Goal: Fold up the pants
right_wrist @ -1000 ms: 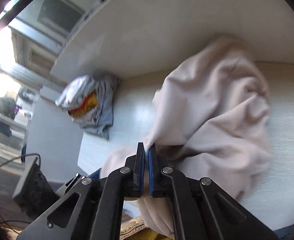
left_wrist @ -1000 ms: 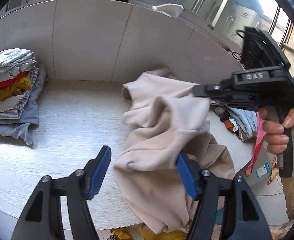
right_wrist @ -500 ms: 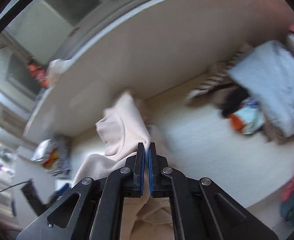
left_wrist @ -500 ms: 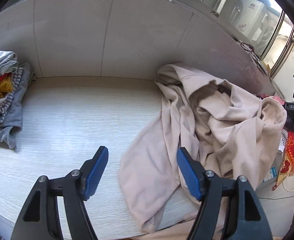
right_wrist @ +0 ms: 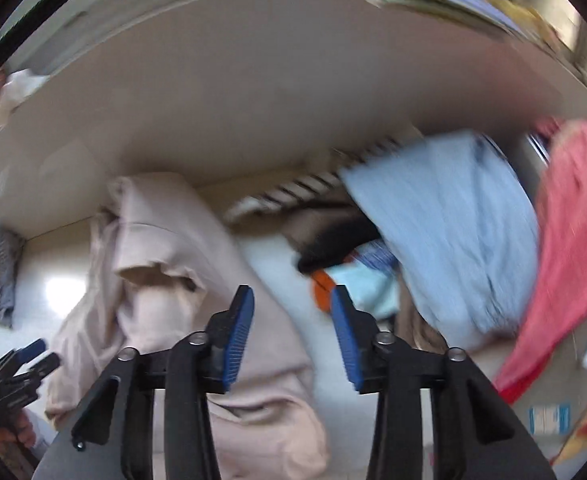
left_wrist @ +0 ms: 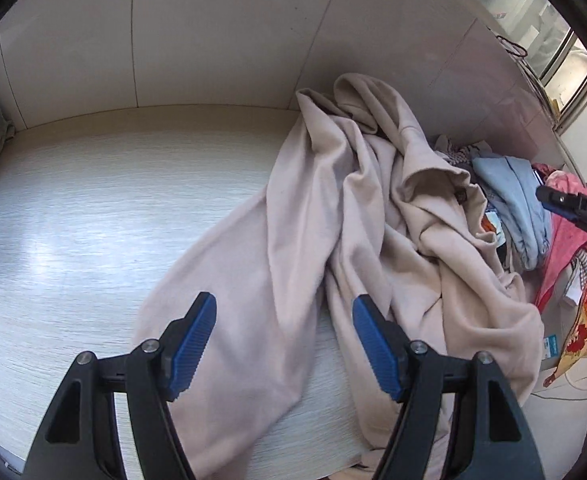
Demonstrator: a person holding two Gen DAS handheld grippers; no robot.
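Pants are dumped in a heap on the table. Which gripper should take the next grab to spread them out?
Left, probably. The left gripper is open right over a pant leg of the beige pants. The right gripper, its jaws opening with nothing between them, points past the pants toward the clothes pile.

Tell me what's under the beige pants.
The pants lie crumpled on the white table, their right edge overlapping a clothes pile. Anything beneath the fabric is covered.

The beige pants (left_wrist: 301,240) are soft matt cloth, rumpled, lying on a pale table (left_wrist: 93,216) with fine wood grain and a faint sheen, while the gripper pads (left_wrist: 195,344) are ribbed blue plastic on matt black arms.
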